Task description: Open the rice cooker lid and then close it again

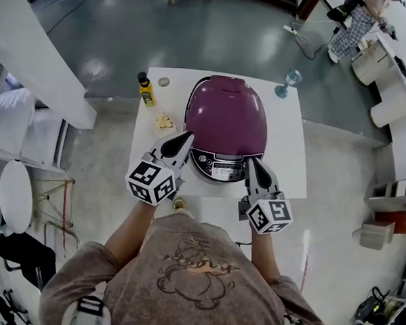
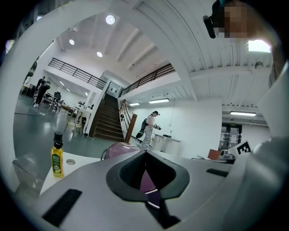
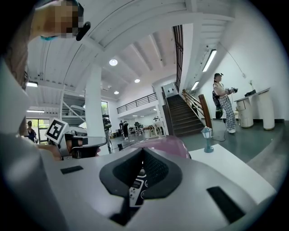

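A purple rice cooker [image 1: 227,119] with its lid down stands in the middle of a small white table [image 1: 291,163], its silver control panel [image 1: 221,167] facing me. My left gripper [image 1: 185,140] is shut and empty, its tips beside the cooker's front left. My right gripper [image 1: 251,164] is also shut and empty, at the cooker's front right by the panel. In the left gripper view, the closed jaws [image 2: 145,152] point level at the purple body [image 2: 121,148]. In the right gripper view, the closed jaws [image 3: 143,150] point at the panel [image 3: 135,190] under the lid [image 3: 168,144].
A yellow oil bottle [image 1: 146,91] [image 2: 57,156] and a small round cap [image 1: 164,81] sit at the table's back left. A small yellowish item [image 1: 164,122] lies left of the cooker. A blue stemmed glass [image 1: 289,81] [image 3: 207,138] stands at the back right corner.
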### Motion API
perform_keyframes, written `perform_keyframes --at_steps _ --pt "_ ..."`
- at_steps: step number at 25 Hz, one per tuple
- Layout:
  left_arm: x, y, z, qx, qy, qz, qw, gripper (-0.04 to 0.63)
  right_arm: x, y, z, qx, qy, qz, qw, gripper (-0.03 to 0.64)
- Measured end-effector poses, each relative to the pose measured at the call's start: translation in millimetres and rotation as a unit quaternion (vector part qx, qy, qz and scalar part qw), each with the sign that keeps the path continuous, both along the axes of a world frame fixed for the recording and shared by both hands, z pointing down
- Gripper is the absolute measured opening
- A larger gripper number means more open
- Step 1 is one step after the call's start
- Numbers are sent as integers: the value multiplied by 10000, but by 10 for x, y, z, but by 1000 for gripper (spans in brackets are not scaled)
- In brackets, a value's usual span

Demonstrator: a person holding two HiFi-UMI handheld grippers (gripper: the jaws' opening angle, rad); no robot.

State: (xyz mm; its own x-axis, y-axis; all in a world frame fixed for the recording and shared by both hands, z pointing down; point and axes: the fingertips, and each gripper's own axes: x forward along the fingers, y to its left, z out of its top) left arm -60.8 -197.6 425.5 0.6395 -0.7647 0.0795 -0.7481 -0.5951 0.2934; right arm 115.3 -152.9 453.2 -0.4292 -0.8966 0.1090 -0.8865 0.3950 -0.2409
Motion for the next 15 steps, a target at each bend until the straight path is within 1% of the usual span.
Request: perform_keyframes --at_steps 4,7,10,15 --pt "59 -144 35 4 17 265 9996 20 -25 -54 1 -36 27 152 9999 2" --pt "94 -221 45 20 5 428 9991 20 -68 -73 12 -84 87 161 9998 3" --pt "99 -280 60 -45 72 493 9987 20 -90 -98 41 -166 174 134 9996 3" --pt "87 -329 98 -120 51 466 9988 20 -114 -160 54 -279 228 70 9993 3"
